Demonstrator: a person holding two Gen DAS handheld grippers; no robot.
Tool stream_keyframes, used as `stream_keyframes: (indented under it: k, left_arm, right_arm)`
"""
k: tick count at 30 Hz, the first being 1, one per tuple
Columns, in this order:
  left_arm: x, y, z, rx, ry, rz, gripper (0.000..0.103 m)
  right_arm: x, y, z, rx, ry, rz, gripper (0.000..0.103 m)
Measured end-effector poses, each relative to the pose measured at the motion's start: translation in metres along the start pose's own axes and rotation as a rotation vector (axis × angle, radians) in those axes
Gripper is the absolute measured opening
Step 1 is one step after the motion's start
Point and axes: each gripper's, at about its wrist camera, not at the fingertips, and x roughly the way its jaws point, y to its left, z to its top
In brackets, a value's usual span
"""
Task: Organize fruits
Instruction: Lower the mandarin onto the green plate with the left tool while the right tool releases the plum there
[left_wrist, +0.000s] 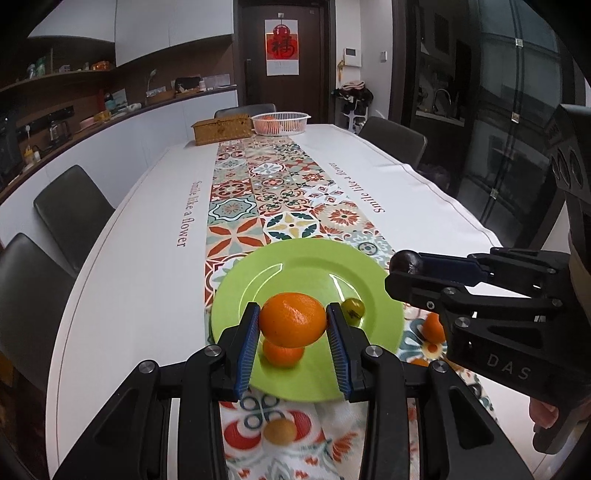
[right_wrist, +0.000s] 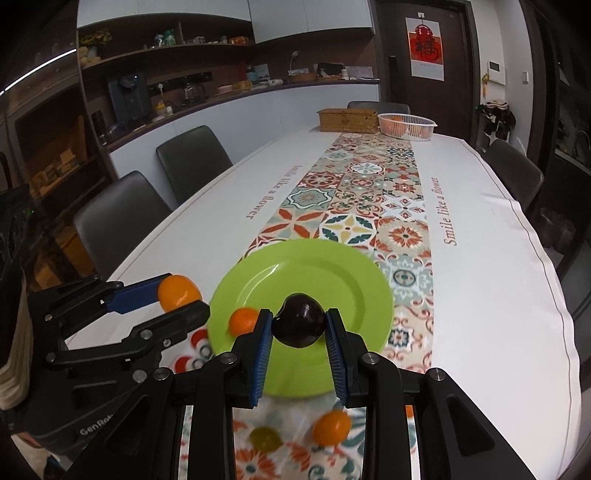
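My left gripper (left_wrist: 292, 325) is shut on an orange (left_wrist: 292, 319) and holds it above the green plate (left_wrist: 295, 269). A smaller orange (left_wrist: 282, 353) lies on the plate under it, and a small green fruit (left_wrist: 352, 308) sits at the plate's right. My right gripper (right_wrist: 299, 326) is shut on a dark plum (right_wrist: 300, 320) above the green plate (right_wrist: 332, 280). In the right wrist view the left gripper (right_wrist: 181, 295) and its orange show at the left, beside the small orange (right_wrist: 242, 320) on the plate.
Loose fruit lies on the patterned runner near me: a yellowish fruit (left_wrist: 280, 430), an orange (left_wrist: 433, 326), an orange (right_wrist: 331, 426) and a greenish fruit (right_wrist: 264, 438). A wicker box (left_wrist: 221, 130) and a white basket (left_wrist: 280, 122) of oranges stand at the far end. Chairs ring the table.
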Motion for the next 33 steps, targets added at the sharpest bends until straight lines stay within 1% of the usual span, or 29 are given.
stream_keyframes:
  k: [7, 10, 18, 23, 30, 33]
  left_arm:
    - [0.037, 0.013, 0.016, -0.033, 0.060, -0.038, 0.036]
    - [0.052, 0.019, 0.021, -0.051, 0.092, -0.055, 0.036]
    - [0.087, 0.031, 0.026, -0.098, 0.163, -0.076, 0.036]
    - [0.097, 0.031, 0.024, -0.096, 0.188, -0.068, 0.036]
    - [0.099, 0.030, 0.026, -0.087, 0.189, -0.060, 0.036]
    - [0.098, 0.031, 0.025, -0.089, 0.186, -0.055, 0.039]
  right_arm:
    - [0.038, -0.012, 0.018, 0.004, 0.074, -0.003, 0.030]
    - [0.055, -0.016, 0.022, 0.005, 0.106, -0.012, 0.030]
    - [0.088, -0.027, 0.026, 0.051, 0.177, 0.005, 0.030]
    - [0.100, -0.030, 0.025, 0.055, 0.205, -0.007, 0.030]
    - [0.106, -0.033, 0.023, 0.050, 0.224, -0.022, 0.030]
    - [0.105, -0.033, 0.022, 0.057, 0.219, -0.031, 0.030]
